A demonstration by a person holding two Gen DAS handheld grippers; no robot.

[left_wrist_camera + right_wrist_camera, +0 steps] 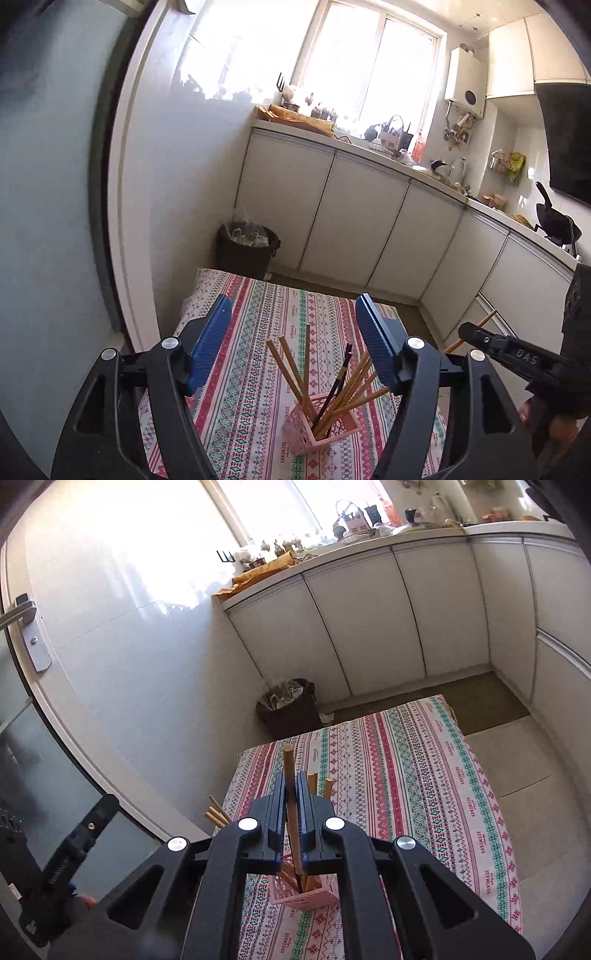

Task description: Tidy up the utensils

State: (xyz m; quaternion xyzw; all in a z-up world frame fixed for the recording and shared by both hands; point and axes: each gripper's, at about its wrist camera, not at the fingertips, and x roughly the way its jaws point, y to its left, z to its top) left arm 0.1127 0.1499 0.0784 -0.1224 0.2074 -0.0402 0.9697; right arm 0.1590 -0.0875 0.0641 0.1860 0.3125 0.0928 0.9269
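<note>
A pink lattice holder (317, 424) stands on the patterned tablecloth (251, 369) with several wooden chopsticks (291, 369) and a dark one (338, 384) leaning in it. My left gripper (293, 325) is open and empty, its blue pads above and either side of the holder. My right gripper (291, 794) is shut on a wooden chopstick (290, 775), held upright with its lower end in the pink holder (306, 895). The right gripper (498, 343) shows at the right edge of the left wrist view, and the held chopstick (476, 328) sticks out behind it.
The small table (424, 775) stands in a kitchen. A dark bin (247, 247) sits on the floor beyond it, by white cabinets (351, 221) under a cluttered counter. A door with a metal handle (26, 616) is on the left.
</note>
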